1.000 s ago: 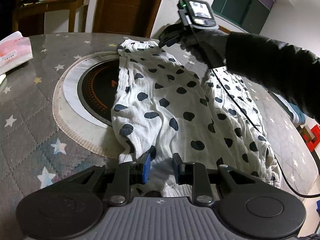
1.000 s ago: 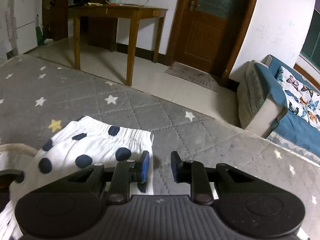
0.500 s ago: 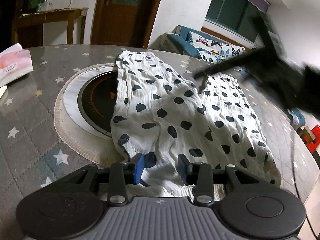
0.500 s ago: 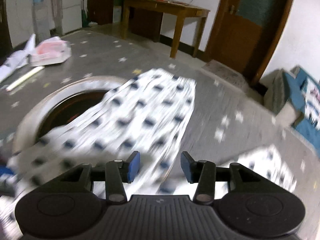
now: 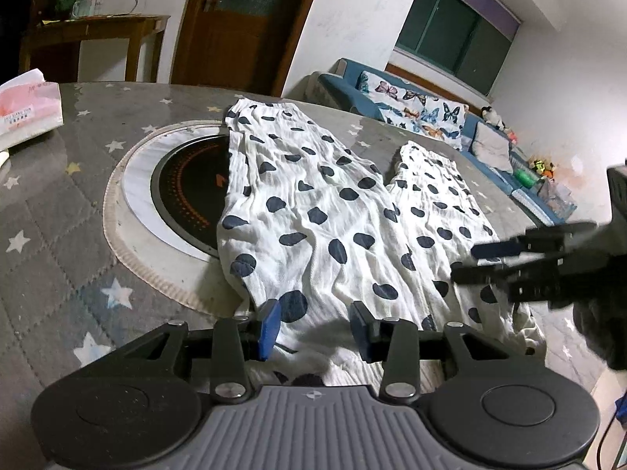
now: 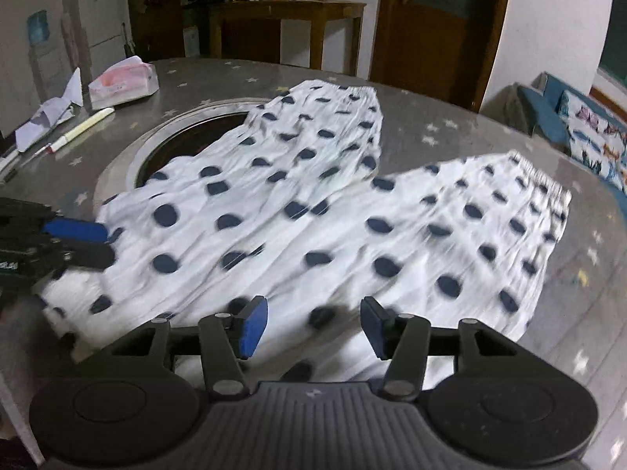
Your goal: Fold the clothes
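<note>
The white, navy-dotted cotton trousers (image 5: 321, 219) lay lengthwise ahead of both grippers, left gripper (image 5: 315, 329) and right gripper (image 6: 313, 325), whose jaws had just been opening, empty, over the near end.

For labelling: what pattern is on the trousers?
White with dark navy dots; trousers show sharpest in the left wrist view.

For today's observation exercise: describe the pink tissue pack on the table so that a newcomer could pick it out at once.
Start at the round table with its grey star-patterned cover and sunken black cooktop. Beyond the cooktop, away from the polka-dot trousers, lies the tissue pack. Unlike the folded white paper and white pen beside it, it is soft, pink and bulky.
</note>
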